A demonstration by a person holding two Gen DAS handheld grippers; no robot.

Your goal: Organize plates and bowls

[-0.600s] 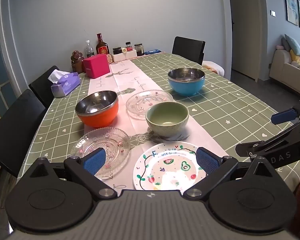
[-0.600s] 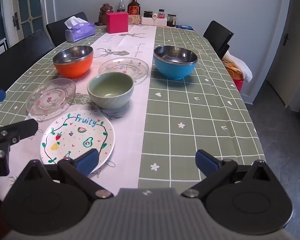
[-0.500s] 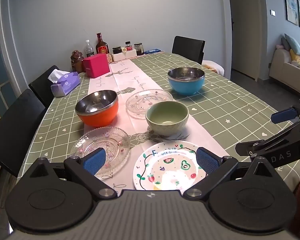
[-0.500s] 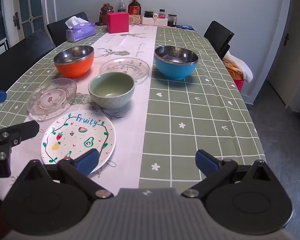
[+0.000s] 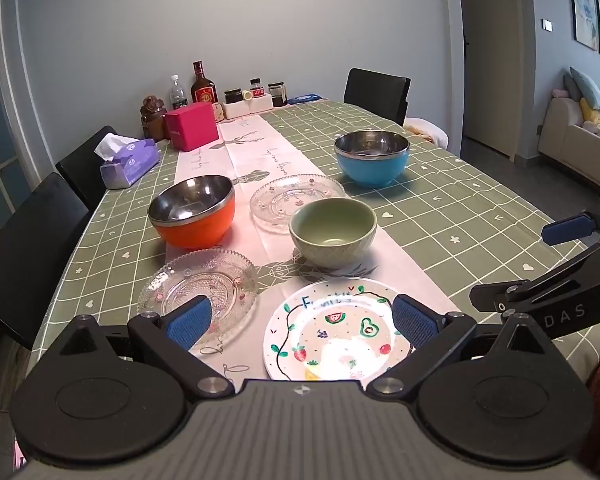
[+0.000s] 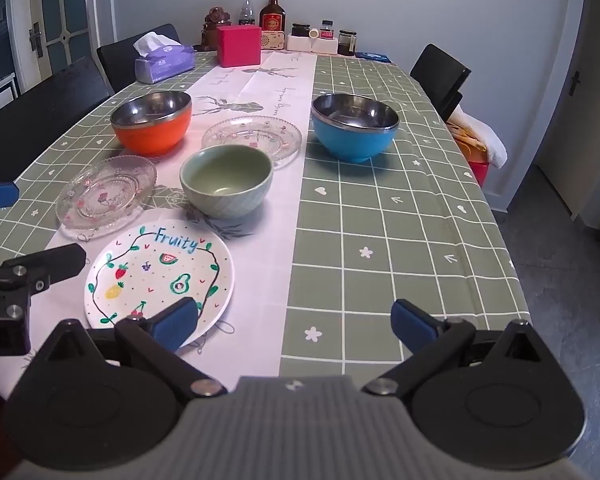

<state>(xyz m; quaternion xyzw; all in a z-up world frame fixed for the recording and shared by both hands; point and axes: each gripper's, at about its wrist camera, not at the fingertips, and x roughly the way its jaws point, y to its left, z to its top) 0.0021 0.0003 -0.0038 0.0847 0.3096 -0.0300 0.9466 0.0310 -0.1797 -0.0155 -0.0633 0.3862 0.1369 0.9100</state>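
Observation:
A white "Fruity" plate (image 5: 332, 332) (image 6: 160, 272) lies nearest the front edge. Beyond it stands a green bowl (image 5: 333, 230) (image 6: 226, 178). A glass plate (image 5: 198, 284) (image 6: 106, 192) lies to its left and a second glass plate (image 5: 296, 200) (image 6: 252, 136) behind it. An orange bowl (image 5: 192, 210) (image 6: 152, 120) stands at the left, a blue bowl (image 5: 372, 156) (image 6: 354, 124) at the right. My left gripper (image 5: 300, 320) is open and empty above the front plates. My right gripper (image 6: 294, 318) is open and empty over the front edge.
The table (image 6: 400, 200) has a green checked cloth and a white runner. At its far end stand a tissue box (image 6: 164, 62), a pink box (image 6: 238, 44), bottles and jars. Black chairs (image 5: 24, 240) line the left side, one (image 6: 440, 74) the far right.
Both grippers have drifted very slightly; the scene sits a touch lower in the right wrist view. Nothing on the table has moved and both grippers stay open.

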